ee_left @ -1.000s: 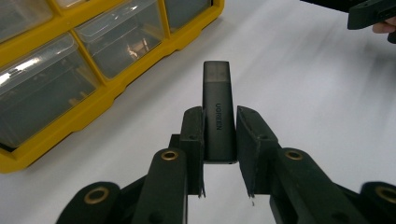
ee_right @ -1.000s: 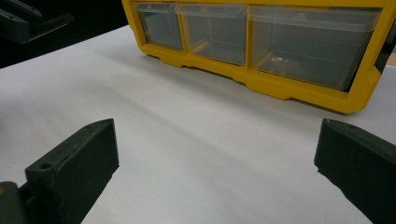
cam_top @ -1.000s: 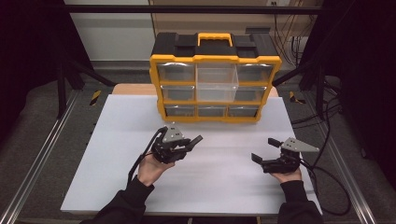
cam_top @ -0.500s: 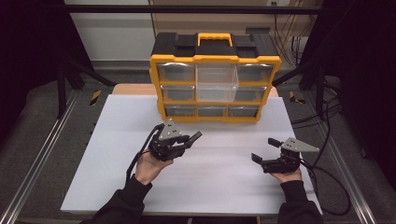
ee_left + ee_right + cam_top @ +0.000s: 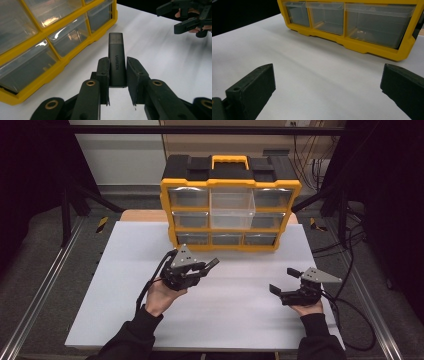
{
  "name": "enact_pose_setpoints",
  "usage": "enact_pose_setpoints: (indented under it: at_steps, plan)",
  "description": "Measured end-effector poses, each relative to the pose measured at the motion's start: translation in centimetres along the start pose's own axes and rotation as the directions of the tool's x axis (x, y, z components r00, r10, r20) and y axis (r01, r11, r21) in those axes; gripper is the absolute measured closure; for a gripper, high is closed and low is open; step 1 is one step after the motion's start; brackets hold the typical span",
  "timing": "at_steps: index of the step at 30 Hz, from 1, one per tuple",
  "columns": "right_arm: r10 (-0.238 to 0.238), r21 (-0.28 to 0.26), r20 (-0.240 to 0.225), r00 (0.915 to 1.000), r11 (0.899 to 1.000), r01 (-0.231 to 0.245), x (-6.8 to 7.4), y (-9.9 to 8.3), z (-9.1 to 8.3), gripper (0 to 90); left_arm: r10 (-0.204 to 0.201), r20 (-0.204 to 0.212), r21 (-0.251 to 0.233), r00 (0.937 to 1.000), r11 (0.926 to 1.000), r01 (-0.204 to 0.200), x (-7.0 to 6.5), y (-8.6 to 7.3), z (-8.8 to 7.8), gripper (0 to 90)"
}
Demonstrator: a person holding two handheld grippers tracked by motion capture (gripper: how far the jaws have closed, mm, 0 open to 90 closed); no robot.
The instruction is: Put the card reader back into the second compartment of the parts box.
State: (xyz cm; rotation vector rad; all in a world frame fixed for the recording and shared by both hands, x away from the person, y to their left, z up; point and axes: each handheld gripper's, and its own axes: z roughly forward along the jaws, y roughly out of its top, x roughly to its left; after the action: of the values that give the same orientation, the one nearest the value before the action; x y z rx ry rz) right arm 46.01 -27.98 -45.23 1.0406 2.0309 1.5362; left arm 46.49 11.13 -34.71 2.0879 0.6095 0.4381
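Between the jaws of your left gripper (image 5: pixel 117 75) sits a slim dark adapter (image 5: pixel 116 60), a small stick with "UGREEN" printed along its flat face. Both pads press against its long sides, so the grip is closed on it, and the greater part of the stick juts out past the fingertips. In the high view the same gripper (image 5: pixel 210 264) hangs above the white table top (image 5: pixel 235 320), with its jaws pointing to the right and slightly away from you, and the adapter shows as a dark tip at their end.

Just ahead of that gripper, and off to the left of its jaws in its own view, stands the yellow drawer cabinet (image 5: pixel 231 210) with a black top and a yellow handle. Its clear drawers (image 5: pixel 72 37) face you; the lowest row lies nearest to the adapter, close but not touching it. One larger clear drawer (image 5: pixel 232 209) in the middle of the cabinet stands pulled out towards you.

Your right gripper (image 5: pixel 286 281) is well apart from the left one, over on the right side of the table, held low in your hand. Its jaws stand wide apart with nothing between them (image 5: pixel 327 82), only bare white table. Beyond them, in its own view, is the cabinet's bottom row.
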Motion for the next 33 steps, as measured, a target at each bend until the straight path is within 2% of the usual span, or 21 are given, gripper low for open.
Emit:
enact_pose_setpoints:
  at_steps: [13,33]
  plan:
    - [0.002,0.002,0.000,1.0000,1.000,-0.002,0.0,0.0,0.0,0.2,0.020,0.009,-0.017,0.9998,0.9997,-0.020,0.1,1.6,-1.1,72.9]
    - [-0.001,0.000,0.003,1.0000,1.000,0.001,0.0,0.0,0.0,0.2,0.054,-0.009,-0.053,0.9985,0.9971,-0.054,0.4,4.5,-3.5,72.9]
